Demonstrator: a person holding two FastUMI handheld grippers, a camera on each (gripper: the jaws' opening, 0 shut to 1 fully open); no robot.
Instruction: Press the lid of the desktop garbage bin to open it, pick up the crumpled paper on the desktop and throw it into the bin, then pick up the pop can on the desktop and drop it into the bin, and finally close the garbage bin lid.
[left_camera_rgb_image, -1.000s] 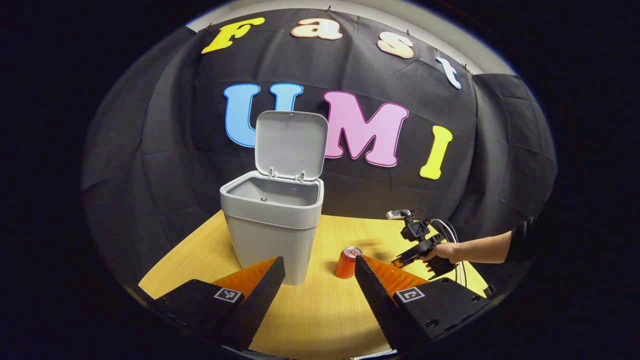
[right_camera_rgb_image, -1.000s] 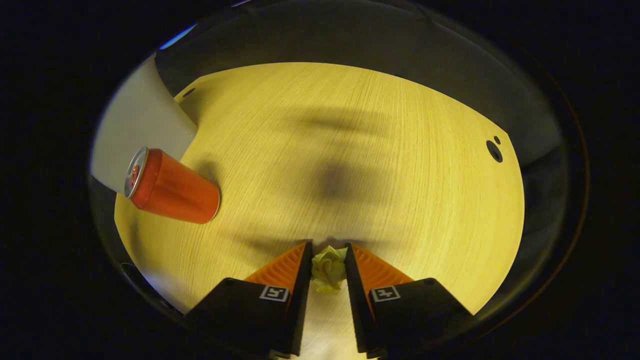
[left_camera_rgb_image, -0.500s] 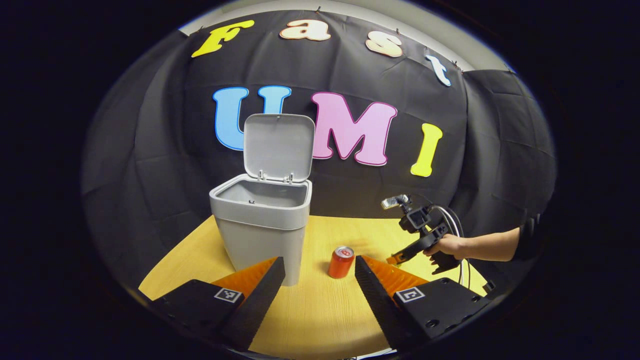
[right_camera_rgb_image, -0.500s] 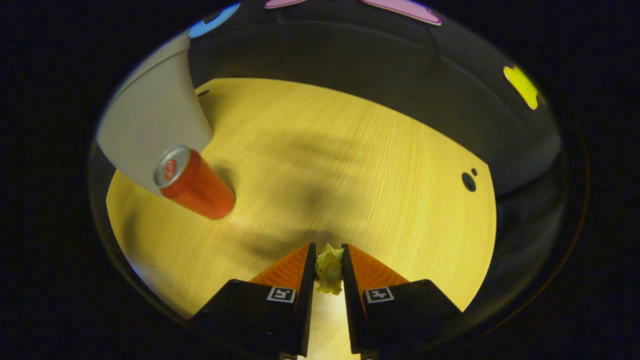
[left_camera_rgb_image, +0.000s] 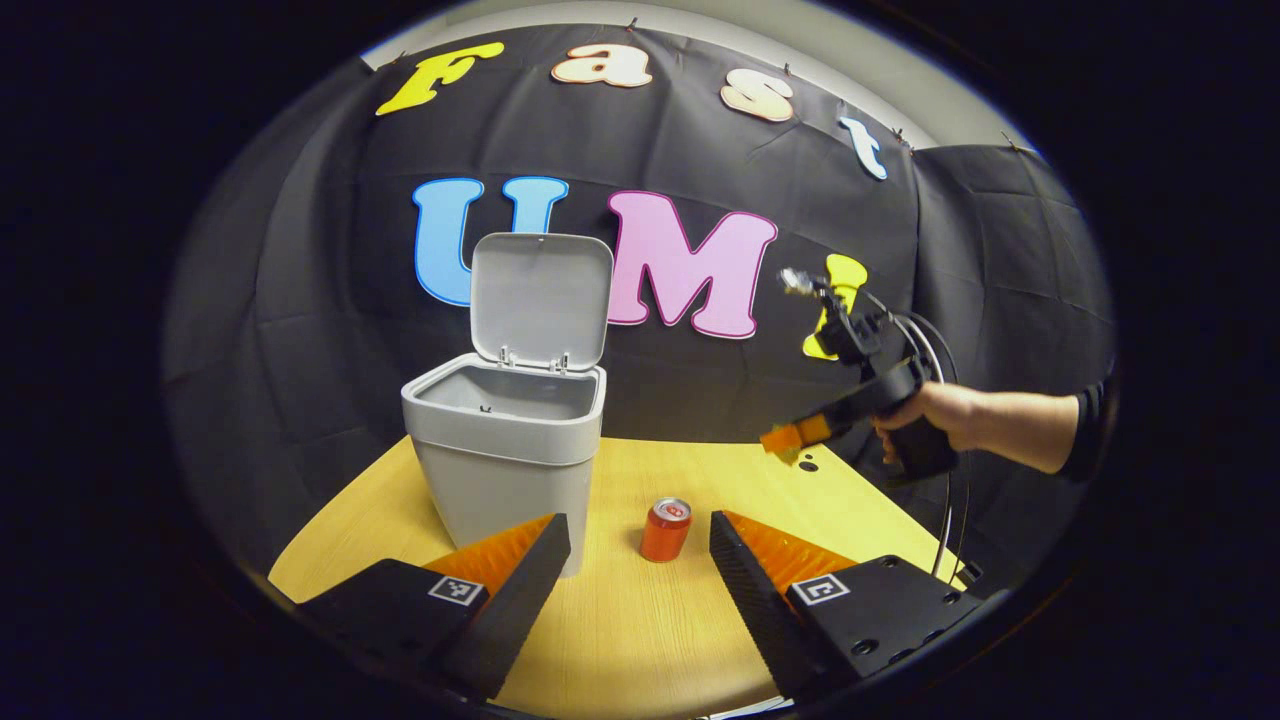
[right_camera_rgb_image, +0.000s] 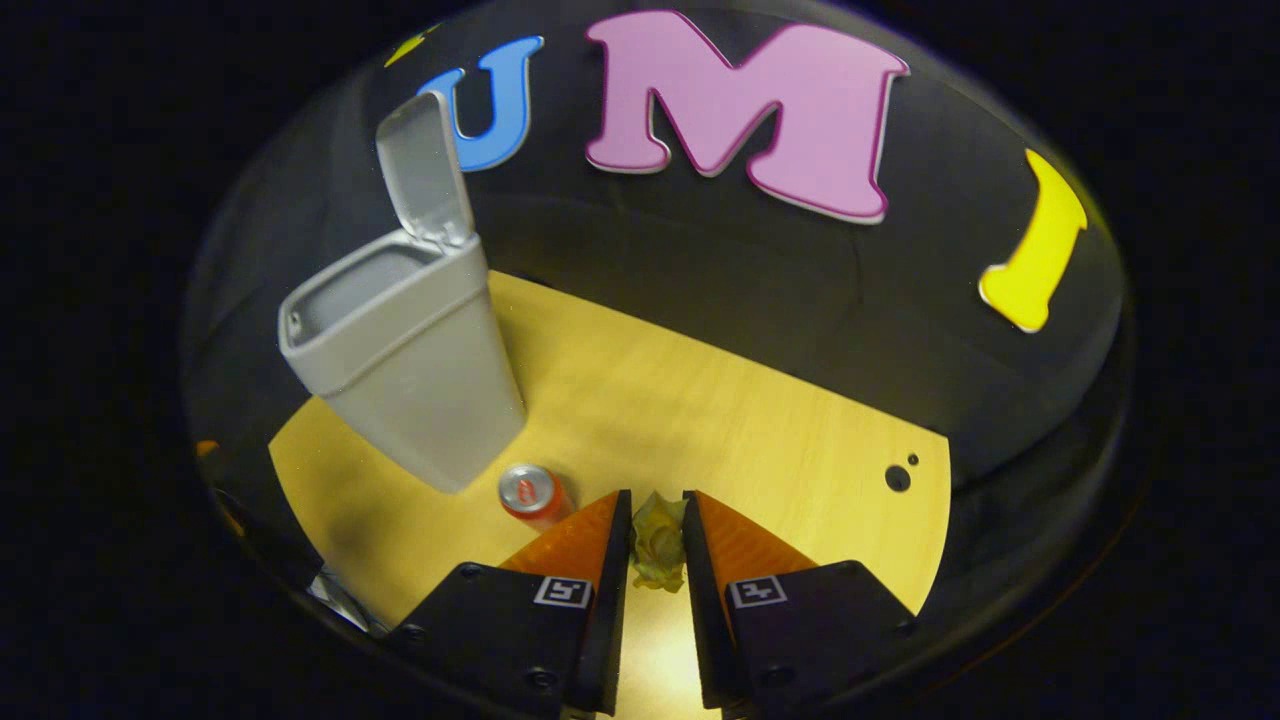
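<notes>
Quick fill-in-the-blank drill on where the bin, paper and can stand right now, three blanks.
1. The bin lid stands ____.
2. The right gripper is shut on the ____.
3. The can stands ____ on the table, beside the bin.

Missing words: open; paper; upright

No legible text on the pop can (left_camera_rgb_image: 665, 529) or elsewhere.

Grey bin (left_camera_rgb_image: 505, 455), red can (left_camera_rgb_image: 665, 530), pale yellow paper (right_camera_rgb_image: 658, 540), light wood-grain table (left_camera_rgb_image: 650, 640).
</notes>
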